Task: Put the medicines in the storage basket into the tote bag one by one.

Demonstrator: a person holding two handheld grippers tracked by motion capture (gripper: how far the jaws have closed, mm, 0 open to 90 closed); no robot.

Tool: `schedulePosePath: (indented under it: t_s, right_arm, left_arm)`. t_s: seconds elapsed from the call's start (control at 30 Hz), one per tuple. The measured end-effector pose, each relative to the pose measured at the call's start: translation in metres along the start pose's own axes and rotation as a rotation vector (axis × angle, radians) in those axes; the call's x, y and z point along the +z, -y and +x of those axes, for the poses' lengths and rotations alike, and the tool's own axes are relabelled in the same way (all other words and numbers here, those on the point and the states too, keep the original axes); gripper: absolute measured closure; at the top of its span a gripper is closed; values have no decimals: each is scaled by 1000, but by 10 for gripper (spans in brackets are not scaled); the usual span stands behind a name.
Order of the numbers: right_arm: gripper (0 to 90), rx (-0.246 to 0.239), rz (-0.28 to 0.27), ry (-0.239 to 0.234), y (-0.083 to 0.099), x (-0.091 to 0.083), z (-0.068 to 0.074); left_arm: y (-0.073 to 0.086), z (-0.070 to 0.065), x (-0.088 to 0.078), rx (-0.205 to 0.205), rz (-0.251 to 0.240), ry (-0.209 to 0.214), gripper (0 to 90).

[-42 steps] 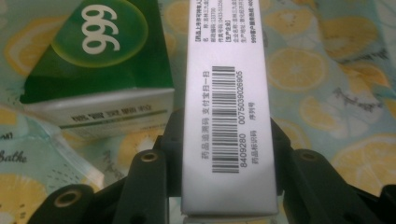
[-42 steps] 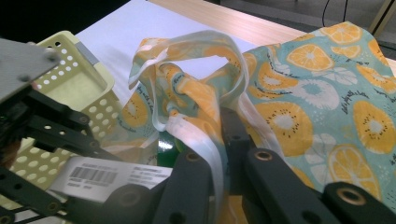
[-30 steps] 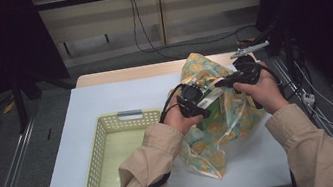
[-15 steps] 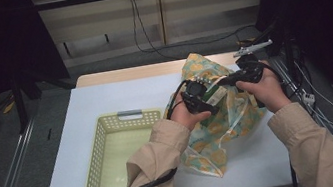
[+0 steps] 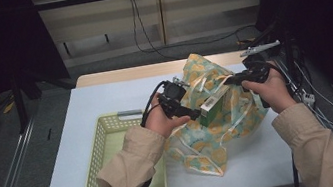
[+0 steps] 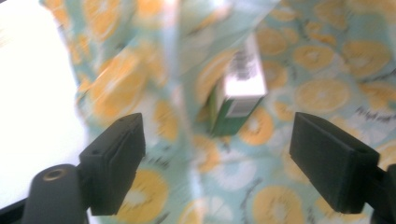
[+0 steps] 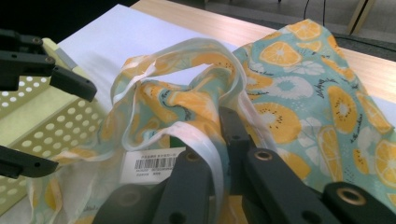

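An orange-print cloth bag (image 5: pixel 221 130) lies on the white table (image 5: pixel 105 103), its mouth held up. A green and white box (image 5: pixel 211 107) with a barcode label stands in the bag's mouth. My left gripper (image 5: pixel 189 99) hovers just left of the box; its jaws have just been opening and now stand wide, nothing between the pads. In the left gripper view the box (image 6: pixel 238 93) sits ahead of the left gripper (image 6: pixel 217 128), apart from it. My right gripper (image 5: pixel 241 79) is shut on the bag's white strap (image 7: pixel 210 154), with the right gripper (image 7: pixel 210 140) lifting the rim.
A pale yellow perforated basket (image 5: pixel 105 133) stands at the table's left front, under my left forearm. It also appears behind the left jaws in the right gripper view, as the basket (image 7: pixel 42 116). Cables and a dark stand lie beyond the table's right edge.
The left gripper's jaws have spread wide and the gripper has drawn back to the left and slightly up. The box now shows free in the bag. The right gripper has stayed put.
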State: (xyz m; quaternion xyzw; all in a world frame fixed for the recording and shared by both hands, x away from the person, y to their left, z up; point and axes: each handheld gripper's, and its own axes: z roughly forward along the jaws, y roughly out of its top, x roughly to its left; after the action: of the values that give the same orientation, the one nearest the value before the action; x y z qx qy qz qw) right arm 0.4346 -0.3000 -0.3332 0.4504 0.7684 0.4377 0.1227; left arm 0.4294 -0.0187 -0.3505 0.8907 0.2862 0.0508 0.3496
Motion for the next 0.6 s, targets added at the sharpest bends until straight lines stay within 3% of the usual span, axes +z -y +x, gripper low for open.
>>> schedulePosePath:
  t_s: [0.27,0.43,0.6]
  right_arm:
    - [894,10,-7,23,-2,-3,-7]
    - [894,18,-11,28,-3,-5,-10]
    - [894,16,-11,32,-4,-5,-13]
  left_arm:
    - [16,9,12,10,74,-26,181]
    - [20,10,19,1,87,-26,200]
    - [24,10,23,27,117,-58,237]
